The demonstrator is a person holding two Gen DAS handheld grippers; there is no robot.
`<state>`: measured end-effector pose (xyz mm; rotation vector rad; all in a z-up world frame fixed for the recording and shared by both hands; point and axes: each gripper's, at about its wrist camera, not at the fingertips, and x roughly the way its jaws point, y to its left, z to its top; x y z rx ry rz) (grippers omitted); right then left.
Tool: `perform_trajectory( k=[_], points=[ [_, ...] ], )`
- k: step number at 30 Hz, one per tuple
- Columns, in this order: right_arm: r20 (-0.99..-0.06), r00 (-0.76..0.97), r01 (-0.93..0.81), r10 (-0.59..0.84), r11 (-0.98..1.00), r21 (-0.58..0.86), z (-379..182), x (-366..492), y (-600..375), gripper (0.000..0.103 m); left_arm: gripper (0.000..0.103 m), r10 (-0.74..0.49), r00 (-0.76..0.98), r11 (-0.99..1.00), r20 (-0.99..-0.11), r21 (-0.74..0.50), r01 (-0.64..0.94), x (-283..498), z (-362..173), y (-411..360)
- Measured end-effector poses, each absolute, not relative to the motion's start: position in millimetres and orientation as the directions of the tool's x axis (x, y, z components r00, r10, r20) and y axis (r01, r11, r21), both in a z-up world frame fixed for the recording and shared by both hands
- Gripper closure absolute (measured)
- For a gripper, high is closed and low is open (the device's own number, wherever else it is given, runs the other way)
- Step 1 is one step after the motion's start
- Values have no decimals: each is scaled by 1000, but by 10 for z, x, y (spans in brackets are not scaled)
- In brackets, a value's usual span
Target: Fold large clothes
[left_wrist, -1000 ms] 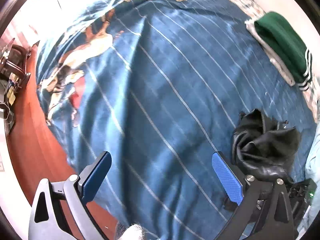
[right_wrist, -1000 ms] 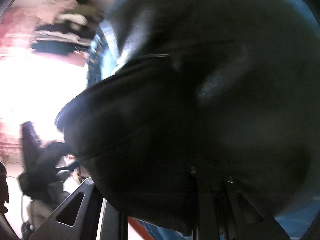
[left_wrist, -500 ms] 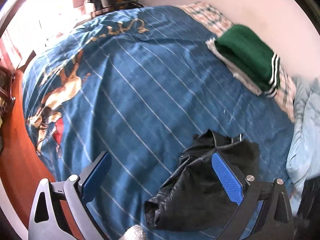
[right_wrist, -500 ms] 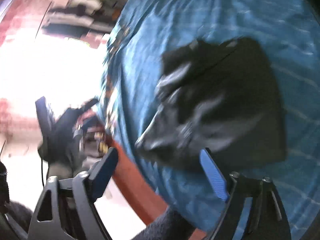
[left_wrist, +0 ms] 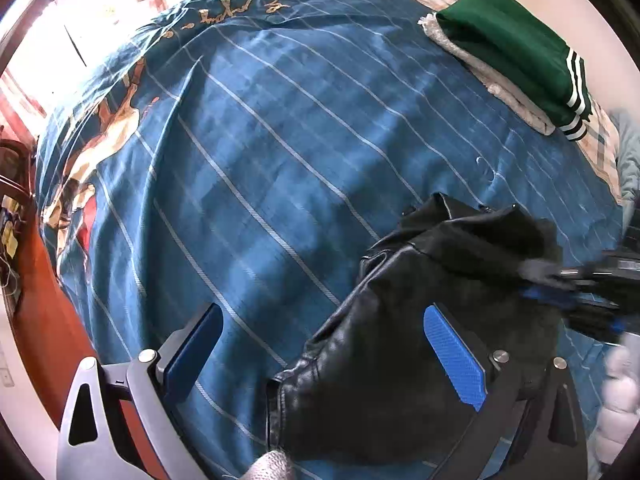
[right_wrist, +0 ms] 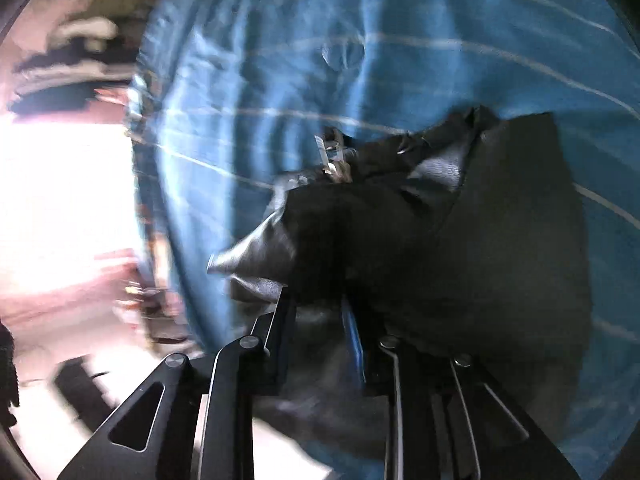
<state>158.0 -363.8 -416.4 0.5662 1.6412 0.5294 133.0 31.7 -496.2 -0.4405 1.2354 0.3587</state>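
A bed with a blue striped cover [left_wrist: 280,168] fills both views, with a red-brown floor [left_wrist: 48,320] seen along its left edge. Nearest the left wrist camera, the left gripper [left_wrist: 324,344] is held with its blue-padded fingers [left_wrist: 456,364] wide apart; nothing is gripped. The right-hand finger is seen in front of a black leather jacket [left_wrist: 392,360], while the left-hand finger is seen over bare cover. The jacket lies crumpled in a heap on the near right part of the bed.

In the right wrist view, which is blurred, the right gripper [right_wrist: 316,320] is seen closed down on a fold of the jacket [right_wrist: 460,240], dark material being pinched between the narrowly spaced fingers. A metal buckle [right_wrist: 332,156] is noted at the jacket's far edge. The same gripper appears blurred at the jacket's right side in the left wrist view.

Farther back, near the wall, a folded green garment [left_wrist: 516,48] with white stripes is seen stacked on a folded pale one [left_wrist: 504,92], well apart from the jacket.
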Motion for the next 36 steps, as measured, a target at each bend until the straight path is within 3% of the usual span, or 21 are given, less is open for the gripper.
perform_trajectory(
  k=[4,8,11,15,16,17,18,20,24,28,32,36],
  points=[
    [-796,-7,4,605,796,605,-3974,1665,-3694,77,0,62,286,875,-956,-86,-477,1448,-5013,260],
    [-858,-50,7,512,859,512,-4595,1910,-3422,85,0,105,278,886,-955,-37,-462,1667,-5120,218],
    [-867,-55,-3,496,868,496,-4636,2026,-3330,87,0,138,262,897,-955,8,-442,1823,-5214,174],
    [-799,-104,41,592,806,591,-4331,2007,-3622,81,0,131,271,902,-954,2,-431,1956,-5219,121],
    [-771,-81,50,631,776,629,-4199,1948,-3788,79,0,133,273,906,-953,5,-423,1990,-5224,98],
    [-764,-61,47,643,766,641,-4089,1905,-3895,68,0,138,266,912,-954,18,-409,2029,-5262,66],
    [-777,-32,39,629,777,628,-3998,1847,-4013,48,0,159,240,919,-958,56,-390,2070,-5352,30],
    [-814,4,17,581,813,581,-3928,1739,-4269,33,0,162,196,931,-967,84,-356,2129,-5602,0],
    [-826,-97,32,555,832,554,-4303,1582,-4689,33,0,49,209,911,-977,-42,-410,2064,-5737,194],
    [-678,-200,72,707,701,710,-4846,1536,-4810,33,0,-11,241,860,-971,-132,-493,1712,-5426,409],
    [-548,-241,44,801,573,818,-5203,1624,-4623,21,0,-60,267,777,-962,-213,-592,999,-5124,512],
    [-519,-262,25,814,543,840,-5307,1651,-4453,16,0,-158,271,687,-949,-303,-661,424,-5166,438]
  ],
)
